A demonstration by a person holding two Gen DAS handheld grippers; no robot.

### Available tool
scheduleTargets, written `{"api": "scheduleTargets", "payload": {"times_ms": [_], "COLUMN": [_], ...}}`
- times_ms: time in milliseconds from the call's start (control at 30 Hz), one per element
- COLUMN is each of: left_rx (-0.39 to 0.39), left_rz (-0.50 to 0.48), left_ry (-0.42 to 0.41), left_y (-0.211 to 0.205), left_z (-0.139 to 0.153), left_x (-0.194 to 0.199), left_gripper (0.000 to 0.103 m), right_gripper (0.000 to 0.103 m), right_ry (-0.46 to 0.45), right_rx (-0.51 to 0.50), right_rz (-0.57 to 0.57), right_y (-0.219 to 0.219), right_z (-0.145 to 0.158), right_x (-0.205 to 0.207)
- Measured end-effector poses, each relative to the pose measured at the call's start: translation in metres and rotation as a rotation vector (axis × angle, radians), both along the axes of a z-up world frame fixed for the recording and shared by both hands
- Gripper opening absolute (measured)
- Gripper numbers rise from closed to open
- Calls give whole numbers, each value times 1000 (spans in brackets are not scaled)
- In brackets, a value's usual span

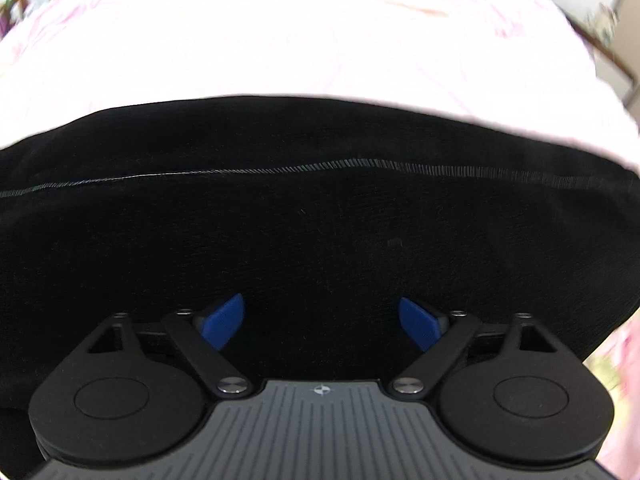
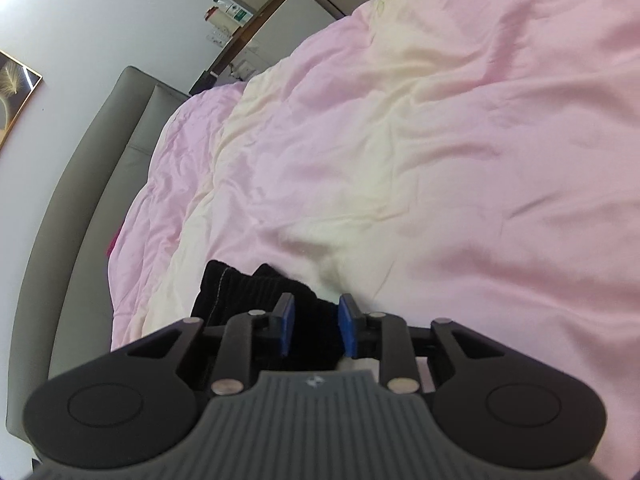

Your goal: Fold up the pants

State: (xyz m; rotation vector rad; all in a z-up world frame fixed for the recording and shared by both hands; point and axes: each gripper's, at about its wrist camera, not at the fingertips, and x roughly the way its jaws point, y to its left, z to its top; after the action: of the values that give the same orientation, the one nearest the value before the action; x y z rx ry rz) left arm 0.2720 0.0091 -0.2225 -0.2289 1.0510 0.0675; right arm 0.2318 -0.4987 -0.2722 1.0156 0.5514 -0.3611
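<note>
Left wrist view: left gripper [image 1: 320, 322] w/ blue pads [image 1: 224, 320] spread wide apart, nothing clamped; black pants [image 1: 320, 220] fill the middle and lower frame behind and below the jaws, lying flat on the pink duvet [image 1: 300, 40], which takes the whole top of the frame. A pale stitched seam [image 1: 320, 168] runs left to right across the cloth, approx mid-frame. Whether the pads touch the fabric can't be told. Right wrist view: right gripper [image 2: 316, 324] at bottom centre, jaws narrow, w/ a bunched end of the pants [image 2: 248, 288] between the blue pads [image 2: 347, 324]; black cloth fills the gap but whether the pads actually press on it isn't clear. The bunch pokes out up and to the left of the fingers, resting on the duvet [image 2: 440, 160], which is pink w/ cream patches and wrinkled, covering the centre and right. Grey headboard [image 2: 120, 128] curves down the left side; framed picture [image 2: 16, 84] at far left edge; wooden doorframe [image 2: 260, 20] upper centre.
</note>
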Motion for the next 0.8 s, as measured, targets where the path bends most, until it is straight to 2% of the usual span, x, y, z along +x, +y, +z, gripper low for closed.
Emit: {"api": "scheduleTargets", "payload": {"times_ms": [67, 133, 333, 433, 500, 600, 700, 800], "left_rx": [-99, -136, -48, 0, 3, 1, 34, 95], "left_rz": [52, 89, 151, 189, 195, 200, 192, 126], "left_ry": [-21, -56, -109, -111, -104, -115, -120, -25], "left_y": [23, 46, 121, 151, 164, 164, 134, 125], "left_z": [10, 20, 47, 49, 45, 39, 31, 1], "left_x": [-6, -14, -40, -56, -66, -78, -77, -86], "left_gripper": [89, 89, 89, 89, 89, 89, 89, 88], "right_gripper": [22, 22, 22, 23, 26, 30, 30, 30], "right_ry": [-16, -41, -72, -75, -64, -43, -35, -11], "right_rx": [15, 26, -97, -156, -194, -245, -247, -237], "right_rz": [21, 74, 274, 376, 432, 481, 477, 443], "right_y": [-1, 5, 40, 60, 73, 88, 89, 82], "right_z": [0, 2, 21, 30, 36, 43, 44, 43], "right_x": [-2, -1, 11, 13, 13, 10, 7, 2]}}
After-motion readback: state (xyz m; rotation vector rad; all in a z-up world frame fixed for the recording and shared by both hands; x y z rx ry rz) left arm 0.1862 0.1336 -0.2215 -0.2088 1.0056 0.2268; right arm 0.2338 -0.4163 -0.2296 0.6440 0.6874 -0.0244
